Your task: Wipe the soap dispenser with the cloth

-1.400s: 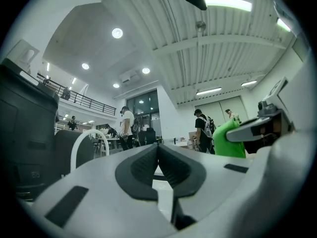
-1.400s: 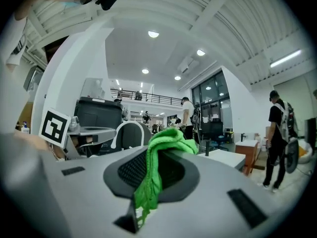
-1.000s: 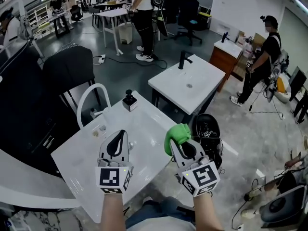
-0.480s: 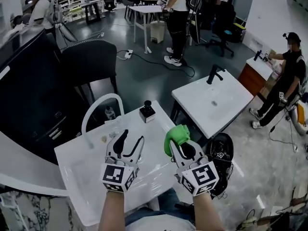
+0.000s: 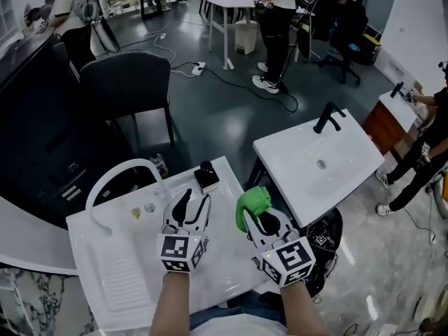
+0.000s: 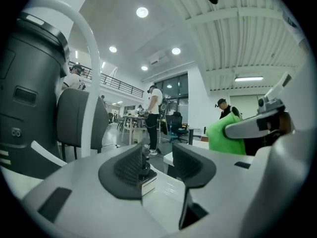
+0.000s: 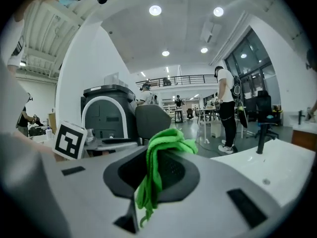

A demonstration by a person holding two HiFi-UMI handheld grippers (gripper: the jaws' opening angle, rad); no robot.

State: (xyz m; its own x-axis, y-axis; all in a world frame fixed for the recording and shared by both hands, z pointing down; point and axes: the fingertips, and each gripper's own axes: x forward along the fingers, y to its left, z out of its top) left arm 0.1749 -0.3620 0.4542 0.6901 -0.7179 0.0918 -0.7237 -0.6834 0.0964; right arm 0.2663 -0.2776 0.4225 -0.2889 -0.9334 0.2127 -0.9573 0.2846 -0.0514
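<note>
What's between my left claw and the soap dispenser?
Only a short strip of bare counter, seen in the head view. Jaws of the left claw have just been opening, nothing between them; the dispenser stands ahead.

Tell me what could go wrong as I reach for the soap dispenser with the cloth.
1. The soap dispenser stands near the counter's far edge. The left tool, whose jaws have just been opening and hold nothing, might knock it off.
2. The cloth is bunched in the right tool with an end dangling, so it may slip while wiping.

Soap dispenser (image 5: 206, 176) ahead of left hand-held gripper (image 5: 194, 201) — faucet arch (image 5: 105, 185) leftward, counter (image 5: 225, 224) rightward free.
</note>
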